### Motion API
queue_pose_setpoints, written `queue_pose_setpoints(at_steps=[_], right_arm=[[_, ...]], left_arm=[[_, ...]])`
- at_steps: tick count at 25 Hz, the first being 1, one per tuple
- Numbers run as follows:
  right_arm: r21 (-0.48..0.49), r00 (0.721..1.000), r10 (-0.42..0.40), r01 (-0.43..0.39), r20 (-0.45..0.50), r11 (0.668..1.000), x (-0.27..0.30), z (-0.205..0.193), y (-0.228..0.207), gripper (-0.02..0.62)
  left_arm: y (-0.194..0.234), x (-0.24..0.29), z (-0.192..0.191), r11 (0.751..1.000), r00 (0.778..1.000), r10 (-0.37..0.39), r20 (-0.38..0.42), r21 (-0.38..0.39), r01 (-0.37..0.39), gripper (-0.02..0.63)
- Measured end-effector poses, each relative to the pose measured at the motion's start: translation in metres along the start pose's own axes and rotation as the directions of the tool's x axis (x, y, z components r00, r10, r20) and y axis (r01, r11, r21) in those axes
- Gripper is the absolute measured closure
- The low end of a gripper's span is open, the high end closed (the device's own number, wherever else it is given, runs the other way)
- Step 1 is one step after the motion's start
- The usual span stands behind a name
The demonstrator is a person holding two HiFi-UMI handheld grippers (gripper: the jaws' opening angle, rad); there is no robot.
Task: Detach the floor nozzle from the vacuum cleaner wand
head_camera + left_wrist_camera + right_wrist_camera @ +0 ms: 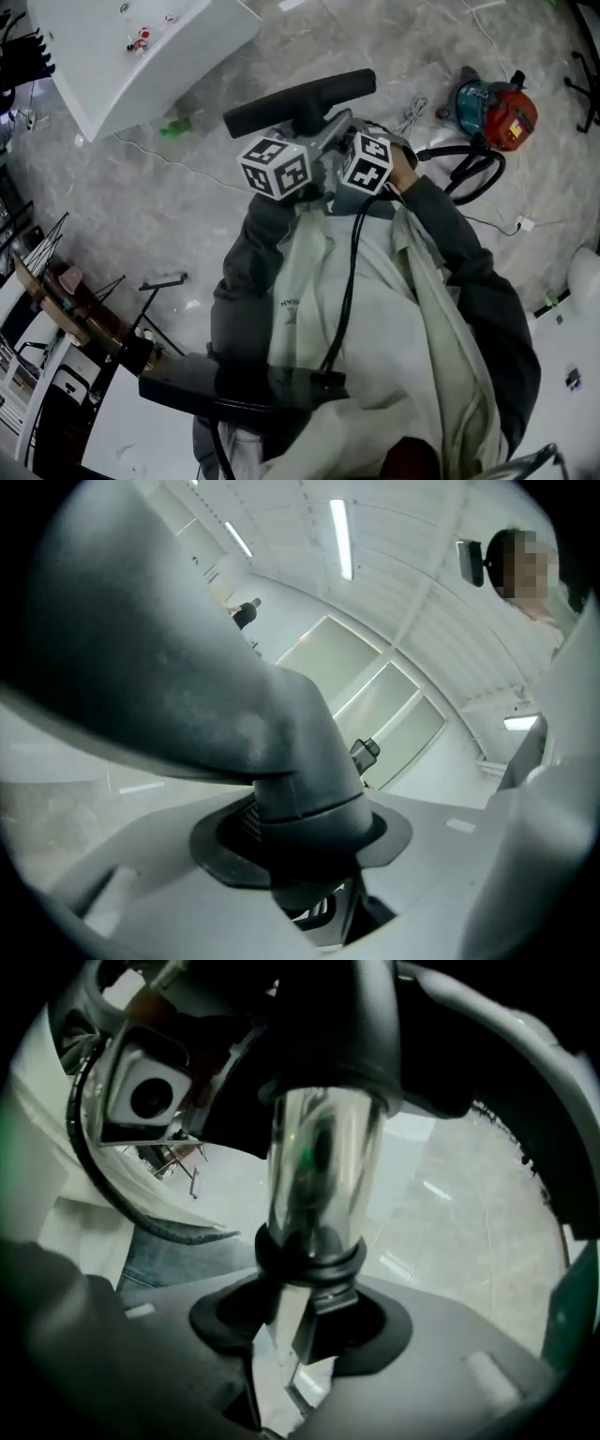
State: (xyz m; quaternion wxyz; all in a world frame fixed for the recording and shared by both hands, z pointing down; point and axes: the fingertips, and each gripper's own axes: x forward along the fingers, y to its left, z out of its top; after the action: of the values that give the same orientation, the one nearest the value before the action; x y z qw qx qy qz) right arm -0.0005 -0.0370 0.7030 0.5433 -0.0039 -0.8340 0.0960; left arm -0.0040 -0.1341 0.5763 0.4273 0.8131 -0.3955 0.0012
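Note:
Raised in front of the person, the black floor nozzle (300,98) lies crosswise above both marker cubes. My left gripper (309,141) is shut on the nozzle's dark grey neck (300,771), and the wide nozzle body (150,658) fills the upper left of the left gripper view. My right gripper (361,141) is shut on the chrome wand (319,1157), just below its black collar (309,1255). The wand runs up into a black socket (328,1026). The join between nozzle and wand is hidden in the head view.
A red and teal vacuum canister (497,111) sits on the floor at the right, its black hose (478,169) looping toward the person. A white table (141,47) stands at the upper left. A black chair (234,394) and a rack (56,300) are at the lower left.

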Motion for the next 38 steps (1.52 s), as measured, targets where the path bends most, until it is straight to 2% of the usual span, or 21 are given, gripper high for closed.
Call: queue_pose_setpoints(at_steps=[3,5,9,12,13,14,15,16,19,21,22,24,26,28,29,30,32,34,35,36,38], right_arm=[[-0.048,0.987,-0.046,0.054,0.156,0.997,-0.033,0.006,0.022,0.410],[-0.048,0.952,-0.053,0.071,0.302,0.996,-0.059,0.014,0.040,0.410],[0.056,0.793,-0.076,0.052,0.604,0.997,-0.109,0.048,0.050,0.394],[0.022,0.725,-0.073,0.079,0.685,0.997,-0.141,0.077,0.044,0.395],[-0.008,0.718,-0.077,0.115,0.691,0.993,-0.151,0.087,0.040,0.396],[-0.049,0.724,-0.073,0.146,0.686,0.988,-0.159,0.097,0.037,0.452],[-0.098,0.742,-0.050,0.155,0.668,0.983,-0.164,0.107,0.037,0.507],[-0.152,0.772,-0.001,0.127,0.635,0.980,-0.165,0.116,0.041,0.511],[-0.273,0.857,0.216,-0.092,0.468,0.958,-0.167,0.132,0.065,0.514],[-0.300,0.840,0.354,-0.242,0.410,0.923,-0.177,0.143,0.089,0.514],[-0.305,0.816,0.411,-0.303,0.407,0.903,-0.184,0.149,0.102,0.514],[-0.316,0.747,0.517,-0.413,0.419,0.854,-0.195,0.161,0.128,0.514],[-0.353,0.640,0.648,-0.544,0.413,0.762,-0.201,0.168,0.152,0.512],[-0.375,0.557,0.738,-0.637,0.382,0.674,-0.202,0.169,0.165,0.509],[-0.361,0.553,0.743,-0.651,0.377,0.668,-0.199,0.170,0.164,0.509],[-0.326,0.577,0.719,-0.644,0.387,0.692,-0.195,0.172,0.159,0.506],[-0.203,0.681,0.583,-0.557,0.444,0.805,-0.183,0.179,0.143,0.513],[-0.046,0.784,0.350,-0.381,0.512,0.923,-0.171,0.186,0.123,0.517],[0.036,0.816,0.211,-0.272,0.539,0.962,-0.167,0.188,0.112,0.518],[0.117,0.829,0.072,-0.163,0.555,0.980,-0.163,0.190,0.101,0.520],[0.238,0.815,-0.138,0.000,0.563,0.971,-0.160,0.191,0.087,0.520]], left_arm=[[-0.043,-0.023,0.001,0.996,0.999,0.003,0.039,0.093,-0.006,0.416],[-0.074,-0.043,0.004,0.990,0.997,-0.001,0.074,0.142,-0.010,0.417],[-0.135,-0.078,0.041,0.968,0.989,-0.065,0.131,0.250,0.030,0.417],[-0.177,-0.096,0.079,0.936,0.976,-0.163,0.146,0.335,0.106,0.414],[-0.184,-0.100,0.091,0.921,0.968,-0.201,0.149,0.365,0.135,0.413],[-0.189,-0.105,0.102,0.902,0.959,-0.244,0.143,0.396,0.170,0.413],[-0.192,-0.111,0.112,0.882,0.949,-0.290,0.128,0.421,0.212,0.411],[-0.192,-0.117,0.120,0.863,0.937,-0.333,0.105,0.433,0.259,0.407],[-0.183,-0.132,0.138,0.820,0.908,-0.416,0.045,0.451,0.353,0.393],[-0.185,-0.141,0.147,0.777,0.890,-0.455,0.041,0.506,0.374,0.272],[-0.191,-0.147,0.150,0.755,0.873,-0.486,0.052,0.528,0.389,0.256],[-0.208,-0.164,0.153,0.727,0.822,-0.561,0.098,0.532,0.433,0.335],[-0.215,-0.181,0.156,0.733,0.766,-0.619,0.174,0.477,0.485,0.501],[-0.207,-0.190,0.160,0.754,0.733,-0.633,0.248,0.411,0.512,0.514],[-0.199,-0.190,0.162,0.774,0.732,-0.618,0.285,0.386,0.502,0.515],[-0.189,-0.190,0.165,0.801,0.741,-0.588,0.324,0.361,0.477,0.517],[-0.168,-0.186,0.171,0.862,0.776,-0.501,0.384,0.305,0.405,0.517],[-0.154,-0.180,0.173,0.910,0.825,-0.405,0.395,0.260,0.322,0.522],[-0.150,-0.176,0.173,0.928,0.852,-0.358,0.382,0.248,0.279,0.527],[-0.147,-0.171,0.172,0.938,0.874,-0.322,0.363,0.244,0.245,0.532],[-0.148,-0.166,0.169,0.938,0.894,-0.308,0.325,0.260,0.229,0.534]])
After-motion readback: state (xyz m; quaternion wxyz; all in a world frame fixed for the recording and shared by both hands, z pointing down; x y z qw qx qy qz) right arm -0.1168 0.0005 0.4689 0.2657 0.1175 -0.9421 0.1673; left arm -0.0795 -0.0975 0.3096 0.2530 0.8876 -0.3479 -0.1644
